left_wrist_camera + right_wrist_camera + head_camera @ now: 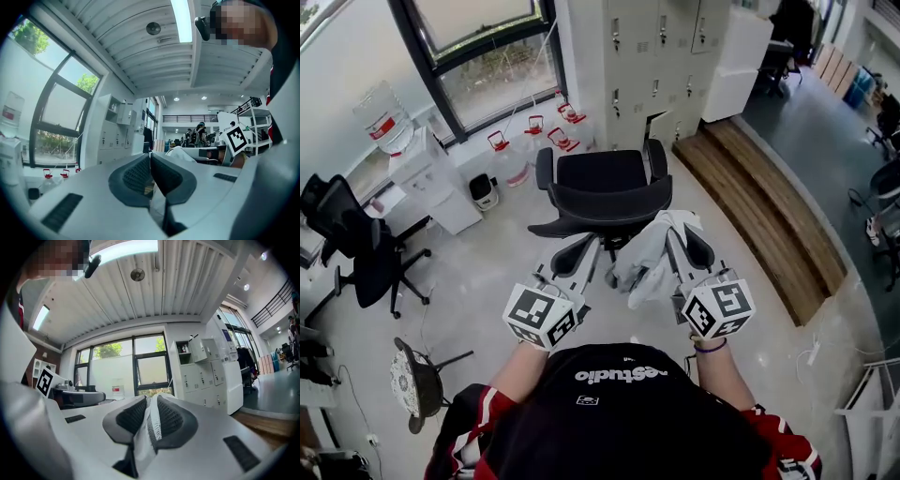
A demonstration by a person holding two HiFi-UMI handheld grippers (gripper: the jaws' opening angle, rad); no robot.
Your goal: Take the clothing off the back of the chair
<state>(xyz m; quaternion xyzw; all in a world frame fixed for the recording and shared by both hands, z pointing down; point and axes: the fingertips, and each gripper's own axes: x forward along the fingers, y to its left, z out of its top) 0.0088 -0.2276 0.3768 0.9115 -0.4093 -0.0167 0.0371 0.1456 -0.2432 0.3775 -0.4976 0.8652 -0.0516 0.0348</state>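
Observation:
A black office chair (605,192) stands in front of me with nothing draped on its back. The white clothing (642,267) hangs bunched between my two grippers, on my side of the chair and clear of it. My right gripper (670,234) is shut on a fold of the clothing (147,427), which runs between its pads (136,416). My left gripper (586,246) is also shut, with a pale strip of the clothing (157,201) caught low between its jaws. In the left gripper view the rest of the clothing (180,152) shows beside the right gripper.
A second black chair (356,244) stands at the left and a round stool (412,380) near left. Red-capped water bottles (530,141) sit under the window. White lockers (656,56) stand behind the chair, and a wooden step (759,206) curves along the right.

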